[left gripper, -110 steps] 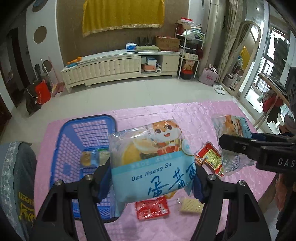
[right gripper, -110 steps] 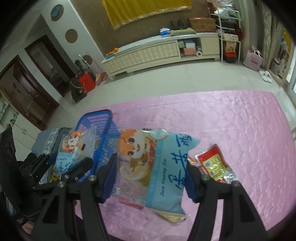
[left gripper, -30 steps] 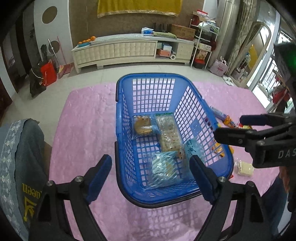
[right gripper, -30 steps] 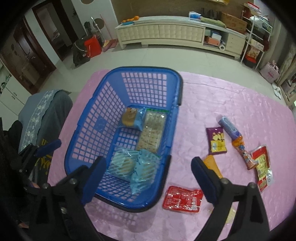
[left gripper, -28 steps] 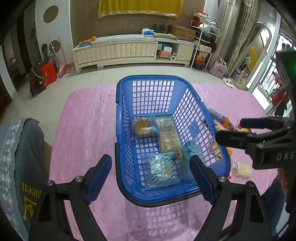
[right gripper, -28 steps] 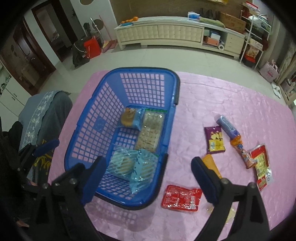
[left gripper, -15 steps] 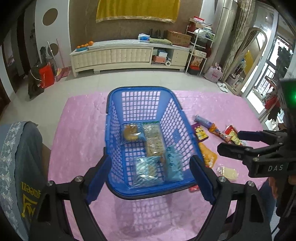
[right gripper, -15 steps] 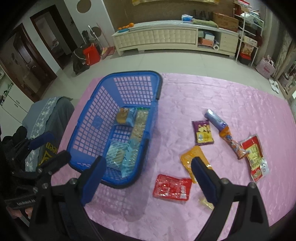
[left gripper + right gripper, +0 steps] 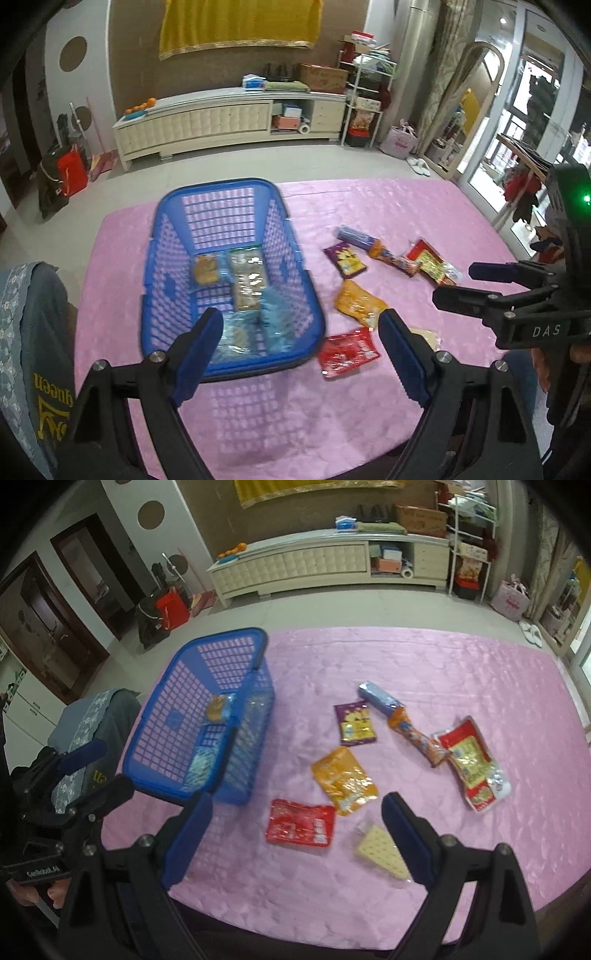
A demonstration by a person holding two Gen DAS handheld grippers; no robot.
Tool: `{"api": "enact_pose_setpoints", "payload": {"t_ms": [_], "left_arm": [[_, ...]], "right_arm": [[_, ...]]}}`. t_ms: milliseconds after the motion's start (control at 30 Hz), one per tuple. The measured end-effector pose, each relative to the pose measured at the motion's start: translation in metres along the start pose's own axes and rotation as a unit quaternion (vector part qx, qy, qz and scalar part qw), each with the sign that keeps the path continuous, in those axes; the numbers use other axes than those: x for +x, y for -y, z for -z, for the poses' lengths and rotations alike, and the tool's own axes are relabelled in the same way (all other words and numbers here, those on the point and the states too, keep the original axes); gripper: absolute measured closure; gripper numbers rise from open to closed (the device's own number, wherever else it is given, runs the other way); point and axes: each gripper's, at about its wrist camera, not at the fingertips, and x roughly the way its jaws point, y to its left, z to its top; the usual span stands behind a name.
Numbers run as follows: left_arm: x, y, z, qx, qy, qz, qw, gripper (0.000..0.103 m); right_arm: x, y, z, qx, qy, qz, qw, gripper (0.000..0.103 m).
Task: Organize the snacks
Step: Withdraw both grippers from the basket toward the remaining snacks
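Both tongs (image 9: 300, 345) (image 9: 295, 832) drew back, spread empty; basket (image 9: 236, 716) lies left.

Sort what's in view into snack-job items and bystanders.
Job: blue basket; loose snacks: red packet, orange pouch, purple packet, wafer, tube snack, red-yellow pack.
Bystanders: grey chair, cabinet, red bag.

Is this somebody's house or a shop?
Most likely a home's living room: a long low cream cabinet along the wall, slippers on the floor, and a table with a pink cloth.
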Motion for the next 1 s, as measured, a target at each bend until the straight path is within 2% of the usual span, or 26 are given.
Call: {"api": "enact_pose_setpoints", "payload": {"t_ms": [300, 433, 567, 800, 1000], "left_arm": [[0.015, 0.044, 0.009, 0.037, -0.004, 0.022, 0.9991, 0.019], [0.022, 0.060, 0.017, 0.050, -0.008, 0.025, 0.9984, 0.019], [0.033, 0.071, 0.029, 0.056, -0.021, 0.015, 0.9981, 0.019], [0.055, 0.071, 0.056, 0.022, -0.050, 0.010, 0.9985, 0.019], [0.064, 0.069, 0.076, -0.006, -0.054, -0.003, 0.9985, 0.019]], "right_arm": [[-0.014, 0.034, 0.021, -0.012, 0.014, 0.024, 1.000, 0.008], [-0.014, 0.048, 0.033, -0.018, 0.018, 0.032, 0.999, 0.008], [-0.004, 0.059, 0.043, -0.026, 0.008, 0.022, 0.999, 0.008], [0.022, 0.068, 0.058, -0.055, -0.017, -0.003, 0.998, 0.008], [0.047, 0.064, 0.068, -0.106, -0.032, -0.033, 0.993, 0.008]]}}
